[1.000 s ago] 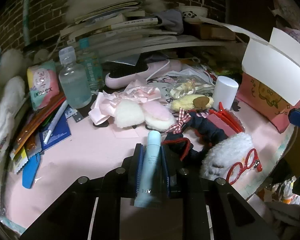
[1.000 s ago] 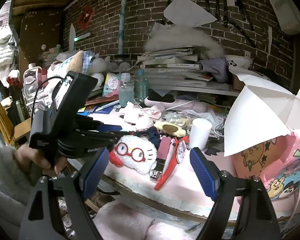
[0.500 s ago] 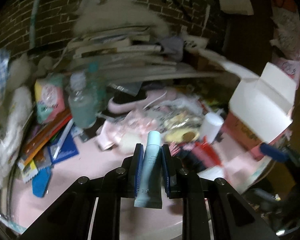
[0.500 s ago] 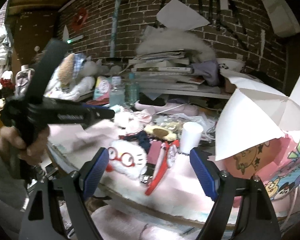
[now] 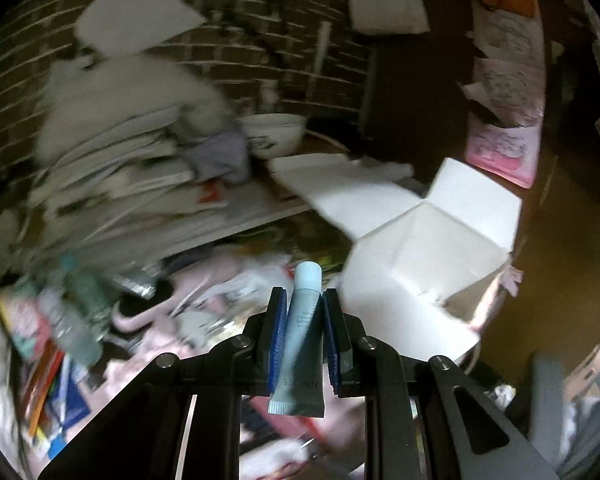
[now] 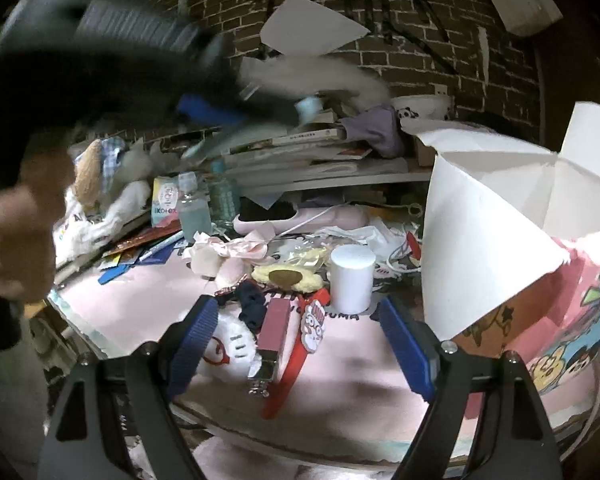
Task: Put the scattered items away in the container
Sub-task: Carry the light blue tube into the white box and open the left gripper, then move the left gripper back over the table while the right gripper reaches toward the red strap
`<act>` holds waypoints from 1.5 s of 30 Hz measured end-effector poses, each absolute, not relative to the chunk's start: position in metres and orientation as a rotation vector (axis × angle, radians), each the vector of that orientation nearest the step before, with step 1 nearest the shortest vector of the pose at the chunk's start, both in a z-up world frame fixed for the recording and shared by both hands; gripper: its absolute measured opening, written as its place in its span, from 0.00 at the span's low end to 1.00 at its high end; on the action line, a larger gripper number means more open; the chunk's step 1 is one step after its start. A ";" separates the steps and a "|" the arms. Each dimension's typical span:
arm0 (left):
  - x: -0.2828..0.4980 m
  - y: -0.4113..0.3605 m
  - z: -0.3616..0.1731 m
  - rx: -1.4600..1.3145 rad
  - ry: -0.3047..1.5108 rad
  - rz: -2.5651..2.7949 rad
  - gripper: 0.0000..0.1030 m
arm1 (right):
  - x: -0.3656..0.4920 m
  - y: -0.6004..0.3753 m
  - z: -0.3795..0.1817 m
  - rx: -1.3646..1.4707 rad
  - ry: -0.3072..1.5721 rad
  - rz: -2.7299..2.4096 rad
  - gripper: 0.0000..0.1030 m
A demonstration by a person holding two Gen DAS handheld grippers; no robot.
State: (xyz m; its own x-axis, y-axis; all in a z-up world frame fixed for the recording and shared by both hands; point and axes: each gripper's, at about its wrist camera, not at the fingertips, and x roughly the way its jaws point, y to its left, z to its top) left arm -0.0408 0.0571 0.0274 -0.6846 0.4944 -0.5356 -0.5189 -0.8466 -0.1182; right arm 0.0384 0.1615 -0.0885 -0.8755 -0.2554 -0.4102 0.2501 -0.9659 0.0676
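My left gripper [image 5: 303, 300] is shut on a light blue tube [image 5: 302, 328], held up in the air with its cap pointing forward. The open cardboard box [image 5: 416, 248] with white flaps lies just ahead and to the right of it. In the right wrist view the left gripper [image 6: 236, 108] is a dark blur high on the left, the tube's cap [image 6: 309, 106] showing. My right gripper [image 6: 296, 332] stands open above the table's front edge, over a red hair clip [image 6: 296, 356] and a pink bar [image 6: 274, 326]. The box [image 6: 496, 216] rises at right.
On the pink table [image 6: 148, 304] lie a white cylinder [image 6: 352, 276], a white plush with red glasses [image 6: 230, 348], a navy scrunchie [image 6: 252, 304], a yellow plush [image 6: 286, 278], ribbons and bottles [image 6: 192, 208]. Stacked books [image 6: 300, 148] and a bowl [image 5: 274, 134] fill the back shelf. A hand [image 6: 16, 240] is at left.
The left gripper has risen and swung right with the tube, from low over the table to up beside the box opening. The right gripper has edged forward over the clips, staying open.
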 end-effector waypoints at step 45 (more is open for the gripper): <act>-0.077 0.234 0.014 -1.166 0.657 2.272 0.61 | 0.039 0.203 -0.105 0.742 -0.259 -2.757 0.79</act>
